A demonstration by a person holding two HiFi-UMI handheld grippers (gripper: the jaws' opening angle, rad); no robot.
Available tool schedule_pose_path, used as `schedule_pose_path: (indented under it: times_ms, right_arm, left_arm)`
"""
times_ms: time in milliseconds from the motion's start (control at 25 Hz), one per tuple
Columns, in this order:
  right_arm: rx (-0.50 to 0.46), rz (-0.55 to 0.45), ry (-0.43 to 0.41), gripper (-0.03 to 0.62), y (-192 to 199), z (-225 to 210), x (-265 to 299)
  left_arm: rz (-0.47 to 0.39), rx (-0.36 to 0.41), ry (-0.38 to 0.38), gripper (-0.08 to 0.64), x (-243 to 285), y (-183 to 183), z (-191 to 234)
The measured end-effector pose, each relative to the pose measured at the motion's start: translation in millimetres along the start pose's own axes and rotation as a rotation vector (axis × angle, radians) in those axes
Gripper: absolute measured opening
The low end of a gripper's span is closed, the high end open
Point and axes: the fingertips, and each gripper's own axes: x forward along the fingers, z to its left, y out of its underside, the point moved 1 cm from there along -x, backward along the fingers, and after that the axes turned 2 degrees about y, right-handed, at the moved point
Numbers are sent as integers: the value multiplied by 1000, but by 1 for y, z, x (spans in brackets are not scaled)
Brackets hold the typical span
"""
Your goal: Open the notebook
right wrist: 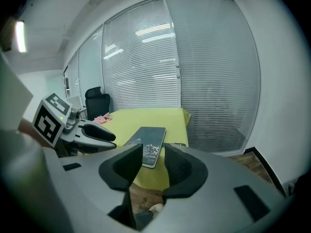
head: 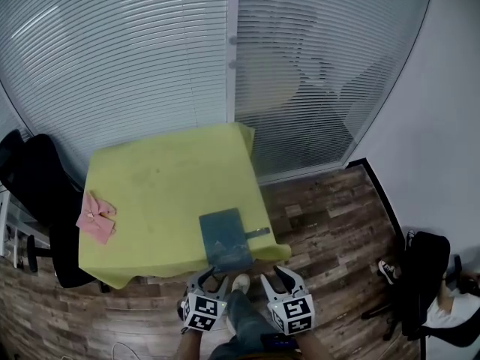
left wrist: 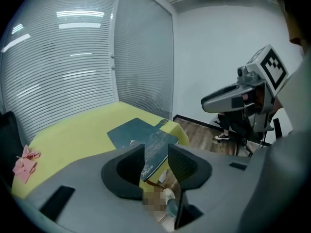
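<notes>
Grey and side by side, both grippers hover just short of the table's near edge, released and empty. The left gripper (left wrist: 156,152) has its jaws apart with nothing between the pads, and so has the right gripper (right wrist: 154,154). They are close but not touching, and both point down and ahead at the notebook (head: 225,240). It lies closed and flat on the yellow table (head: 157,178), at the near edge and right of centre, dark teal cover up. A small grey tab (head: 257,232) juts from its right side. A pink folded thing (head: 96,217) lies near the table's left edge. A black chair (head: 34,175) stands left of the table, blinds (head: 135,58) hang on the far side, and wood floor (head: 322,208) shows to the right.
</notes>
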Motion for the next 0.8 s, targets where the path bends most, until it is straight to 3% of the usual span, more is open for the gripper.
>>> schedule_pose_path:
  times_ms: [200, 480, 800]
  right_arm:
    - [5, 14, -13, 153, 1, -6, 17]
    - [11, 68, -42, 153, 20, -6, 40]
    - [17, 113, -50, 153, 32, -11, 54]
  left_arm:
    - [44, 36, 27, 164, 16, 7, -1]
    - [123, 145, 72, 173, 40, 24, -8]
    - [182, 283, 64, 184, 59, 34, -5]
